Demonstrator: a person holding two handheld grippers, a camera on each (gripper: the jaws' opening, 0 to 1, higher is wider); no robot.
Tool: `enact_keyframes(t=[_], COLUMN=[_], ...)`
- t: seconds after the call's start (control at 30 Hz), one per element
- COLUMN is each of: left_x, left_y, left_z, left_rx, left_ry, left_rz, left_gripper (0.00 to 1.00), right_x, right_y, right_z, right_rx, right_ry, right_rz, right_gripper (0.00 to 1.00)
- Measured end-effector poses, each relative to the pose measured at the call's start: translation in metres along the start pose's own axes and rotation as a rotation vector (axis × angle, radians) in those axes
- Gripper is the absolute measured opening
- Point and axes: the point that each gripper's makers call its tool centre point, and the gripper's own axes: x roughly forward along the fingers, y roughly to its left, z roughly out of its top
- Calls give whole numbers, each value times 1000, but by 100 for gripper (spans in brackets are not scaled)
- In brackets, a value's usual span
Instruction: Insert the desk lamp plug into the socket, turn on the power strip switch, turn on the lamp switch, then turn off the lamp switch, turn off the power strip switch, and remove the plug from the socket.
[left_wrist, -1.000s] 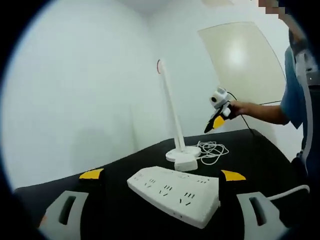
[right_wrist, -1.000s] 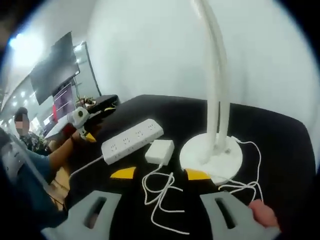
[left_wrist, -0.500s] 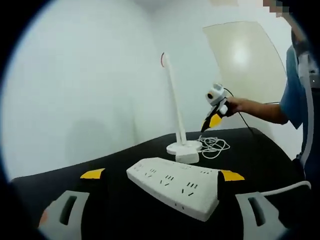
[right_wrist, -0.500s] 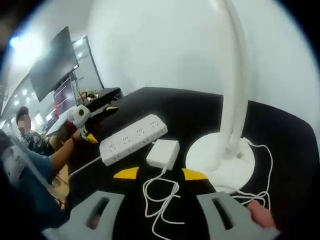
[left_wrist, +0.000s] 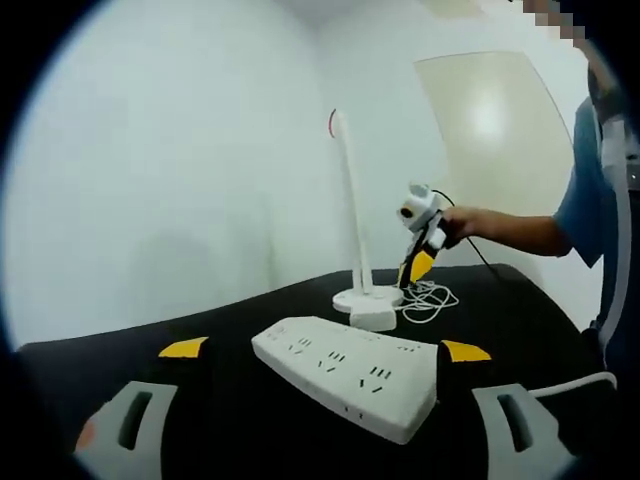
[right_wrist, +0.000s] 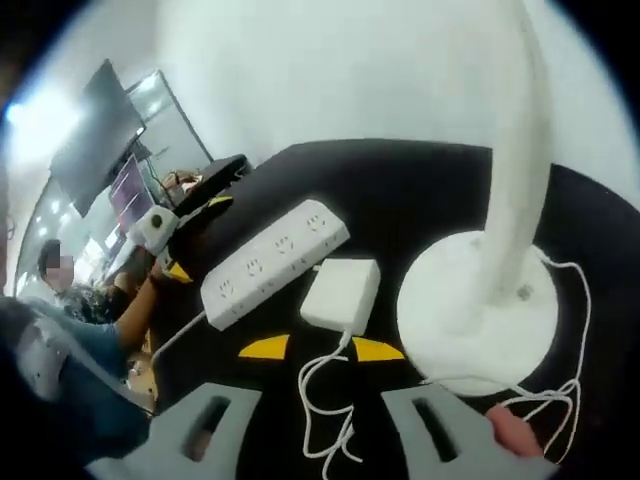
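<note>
White plug (right_wrist: 341, 295) unplugged beside power strip (right_wrist: 271, 262) — right gripper (right_wrist: 319, 349) fingers wide, left gripper (left_wrist: 325, 349) likewise.

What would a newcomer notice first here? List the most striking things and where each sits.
The white power strip lies on the black table, right ahead of the left gripper. Beyond it stands the white desk lamp, its square plug adapter lying unplugged between strip and lamp base. The right gripper, open, hovers over the adapter's loose white cord.
</note>
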Motion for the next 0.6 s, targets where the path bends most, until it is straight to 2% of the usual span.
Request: enact_keyframes(t=[0.4,0.6], left_x=[-1,0], left_y=[0,-3], left_z=[1,0], left_rx=[6,9], left_ry=[-1,3], left_rz=[-1,-9], left_gripper=[87,86], right_x=[29,35], right_y=[-12,-15], right_z=[-16,-20], right_rx=[22,36], right_ry=[117,131], right_rz=[-68,-88], right_gripper=[14,10])
